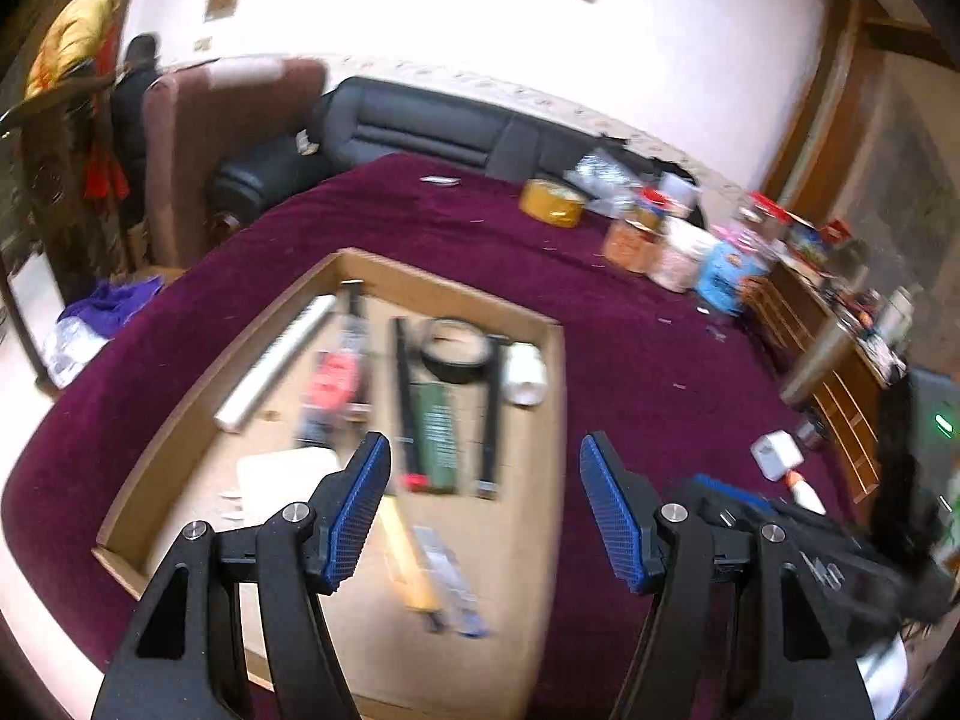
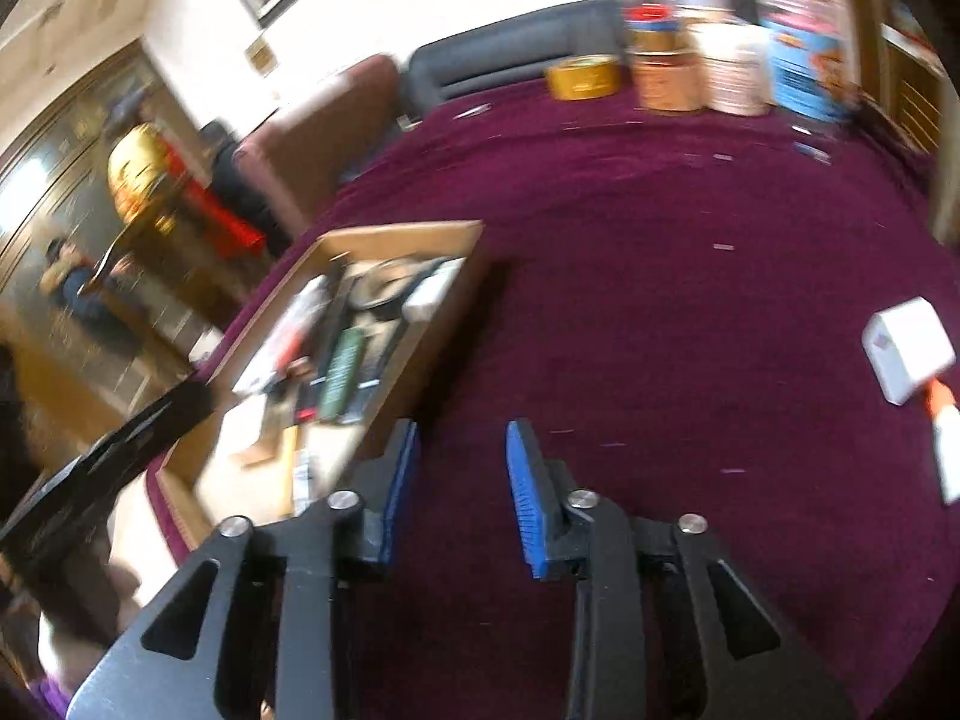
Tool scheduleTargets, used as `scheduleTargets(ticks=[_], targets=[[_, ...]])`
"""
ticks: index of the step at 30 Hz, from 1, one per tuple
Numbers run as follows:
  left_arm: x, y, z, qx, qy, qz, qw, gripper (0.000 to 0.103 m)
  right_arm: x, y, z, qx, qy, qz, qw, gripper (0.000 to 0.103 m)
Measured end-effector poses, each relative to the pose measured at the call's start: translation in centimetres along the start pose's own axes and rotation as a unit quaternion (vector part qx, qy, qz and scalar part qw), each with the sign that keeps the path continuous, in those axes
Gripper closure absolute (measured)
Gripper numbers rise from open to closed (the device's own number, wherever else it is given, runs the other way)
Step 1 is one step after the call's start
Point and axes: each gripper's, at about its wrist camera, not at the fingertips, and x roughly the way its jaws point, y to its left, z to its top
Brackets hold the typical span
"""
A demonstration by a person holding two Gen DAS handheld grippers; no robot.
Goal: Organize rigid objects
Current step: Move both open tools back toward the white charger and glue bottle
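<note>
A shallow cardboard tray [image 1: 558, 360] lies on the maroon tablecloth [image 1: 630, 324]. It holds a long white roll [image 1: 276, 354], a red and black pack [image 1: 333, 384], a green flat piece [image 1: 438, 426], a black tape ring [image 1: 456, 348], a short white roll [image 1: 525, 372] and other blurred items. My left gripper [image 1: 483, 441] hangs open over the tray's near right part, with nothing between its pads. Right of the tray [image 2: 420, 330], my right gripper [image 2: 462, 426] is over bare cloth, jaws apart and empty. A small white box [image 2: 909, 354] and a glue bottle [image 2: 945, 438] lie far right.
At the table's far edge stand a yellow tape roll [image 1: 552, 201], jars and cartons [image 1: 672, 240]. A wooden organiser [image 1: 840, 372] lines the right side. A dark sofa [image 1: 420, 120] and a brown chair [image 1: 198, 120] are behind the table.
</note>
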Motion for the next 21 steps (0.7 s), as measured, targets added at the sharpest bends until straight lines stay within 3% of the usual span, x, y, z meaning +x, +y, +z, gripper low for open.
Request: scheduleTargets(ticks=[9, 16, 21], targets=[[2.4, -8.7, -2.4, 0.084, 0.065, -0.077, 0.9914, 0.043, -2.1, -8.4, -0.3, 0.061, -0.032, -0.047, 0.997, 0.070], [5.8, -12.9, -3.9, 0.120, 0.122, -0.103, 0.9798, 0.043, -3.2, -11.1, 1.7, 0.059, -0.064, -0.087, 0.992, 0.070], [9.1, -15.3, -4.2, 0.130, 0.137, -0.095, 0.9775, 0.044, -3.0, -11.7, 4.0, 0.030, -0.083, -0.117, 0.989, 0.070]])
